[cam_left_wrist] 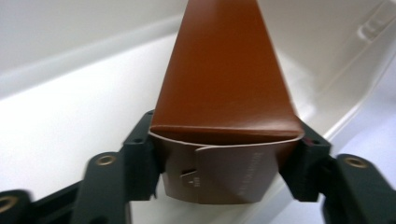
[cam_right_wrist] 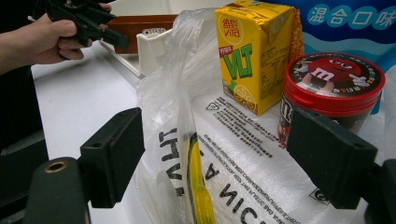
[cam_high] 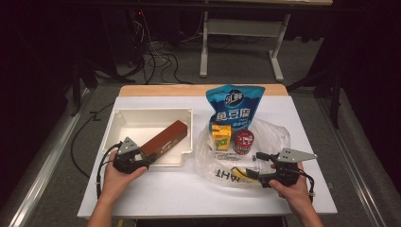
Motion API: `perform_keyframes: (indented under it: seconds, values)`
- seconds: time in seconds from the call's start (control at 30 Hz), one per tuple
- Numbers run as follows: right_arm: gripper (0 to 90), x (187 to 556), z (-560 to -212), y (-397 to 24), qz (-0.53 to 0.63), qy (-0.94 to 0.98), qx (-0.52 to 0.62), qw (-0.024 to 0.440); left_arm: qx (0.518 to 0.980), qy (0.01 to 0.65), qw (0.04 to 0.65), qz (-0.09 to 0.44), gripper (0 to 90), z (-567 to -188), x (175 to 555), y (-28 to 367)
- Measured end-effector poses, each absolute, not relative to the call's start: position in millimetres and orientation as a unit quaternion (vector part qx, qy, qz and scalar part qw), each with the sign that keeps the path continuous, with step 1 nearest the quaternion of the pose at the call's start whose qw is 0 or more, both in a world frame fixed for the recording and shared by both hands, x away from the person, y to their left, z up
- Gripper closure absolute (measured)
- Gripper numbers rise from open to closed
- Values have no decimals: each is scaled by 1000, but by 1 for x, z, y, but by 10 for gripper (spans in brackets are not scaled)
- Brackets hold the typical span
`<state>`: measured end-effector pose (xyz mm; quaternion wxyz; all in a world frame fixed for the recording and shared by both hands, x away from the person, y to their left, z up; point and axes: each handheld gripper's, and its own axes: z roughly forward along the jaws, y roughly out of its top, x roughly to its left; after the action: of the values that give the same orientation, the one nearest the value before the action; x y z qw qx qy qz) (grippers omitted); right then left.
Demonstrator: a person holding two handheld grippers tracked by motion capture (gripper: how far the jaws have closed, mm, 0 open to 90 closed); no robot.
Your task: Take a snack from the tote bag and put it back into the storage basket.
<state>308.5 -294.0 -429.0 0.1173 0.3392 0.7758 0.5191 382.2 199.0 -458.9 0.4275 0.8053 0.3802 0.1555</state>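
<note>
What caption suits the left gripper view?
Left gripper brackets the brown box end over the white bin.

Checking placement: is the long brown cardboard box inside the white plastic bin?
Partly: brown cardboard box lies tilted, one end overhanging the white plastic bin's near rim.

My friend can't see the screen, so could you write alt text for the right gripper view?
Two open black jaws frame a crumpled plastic bag. On it stand a yellow drink carton and a red-lidded candy tub, with a blue pouch behind them.
</note>
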Motion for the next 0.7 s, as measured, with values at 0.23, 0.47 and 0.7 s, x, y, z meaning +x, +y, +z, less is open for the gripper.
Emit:
perform_keyframes:
  seconds: [0.23,0.47,0.7]
  values:
    - [189,308,-429,-297,522,773,340,118,773,406,453,182,280,-443,366,203]
    - [194,308,-428,-299,525,770,344,117,735,446,472,195,619,-433,340,206]
    - [196,309,-429,-298,523,772,343,116,750,454,451,169,900,-435,329,201]
